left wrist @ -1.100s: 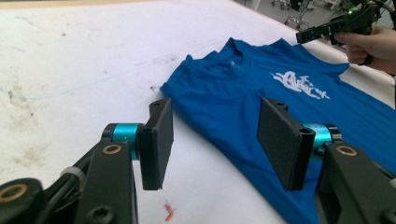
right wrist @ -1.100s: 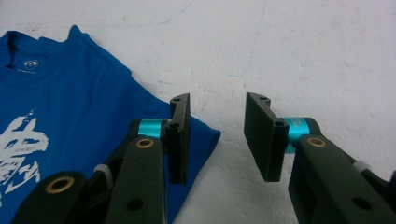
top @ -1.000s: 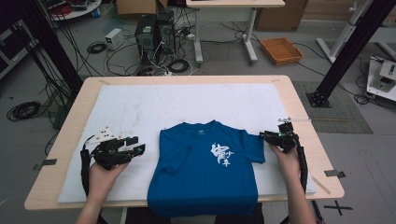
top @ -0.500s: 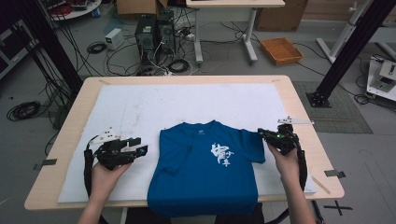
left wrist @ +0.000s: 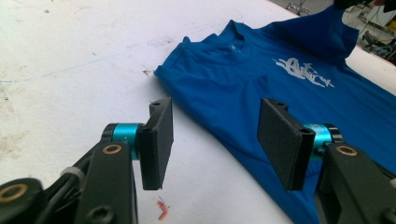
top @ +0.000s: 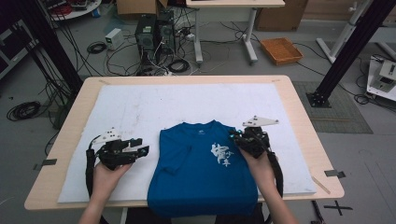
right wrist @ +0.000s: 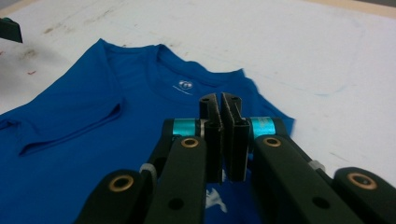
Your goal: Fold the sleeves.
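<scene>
Your right hand-held gripper [top: 243,139] has crept inward over the last second: it stood just off the shirt's edge before, and now it sits on the right sleeve of the blue T-shirt [top: 201,172], at the shoulder. In the right gripper view its jaws are pressed together, and from the left gripper view the sleeve corner rises off the mat toward it, so it looks to be pinching that cloth, though the fabric between the pads is hard to make out. Your left hand-held gripper [top: 140,150] has barely shifted; it waits just beside the left sleeve, jaws spread wide and holding nothing, with the shirt's edge lying between and under them in its own view. The shirt lies face up on the white mat [top: 140,107] at the near side of the bench [top: 299,98], its hem hanging over the front edge. That points to a fold starting: one sleeve is gripped, the other not yet taken.
</scene>
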